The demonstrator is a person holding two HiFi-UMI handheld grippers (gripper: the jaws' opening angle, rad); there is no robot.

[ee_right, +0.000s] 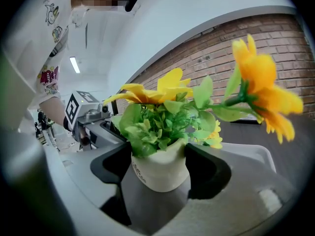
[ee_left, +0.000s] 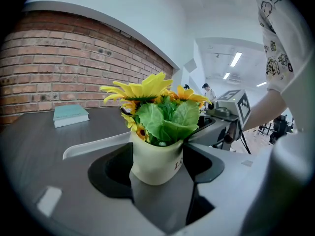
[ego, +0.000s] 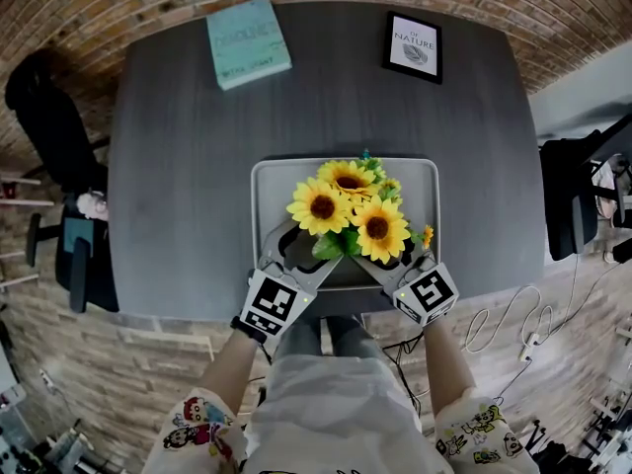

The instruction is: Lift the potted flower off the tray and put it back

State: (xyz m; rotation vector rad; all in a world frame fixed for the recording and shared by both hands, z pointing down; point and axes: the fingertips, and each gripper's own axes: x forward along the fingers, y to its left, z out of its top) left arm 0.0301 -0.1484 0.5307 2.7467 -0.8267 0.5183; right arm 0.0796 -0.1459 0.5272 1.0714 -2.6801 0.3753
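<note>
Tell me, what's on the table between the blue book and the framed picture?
Nothing: in the head view, only bare dark tabletop lies between the blue book and the framed picture.

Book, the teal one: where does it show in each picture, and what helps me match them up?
Head view: book at top left.
Left gripper view: book at left, level with the flowers.
Right gripper view: not in it.
Shared landmark: the potted flower, near the middle of all three views.
</note>
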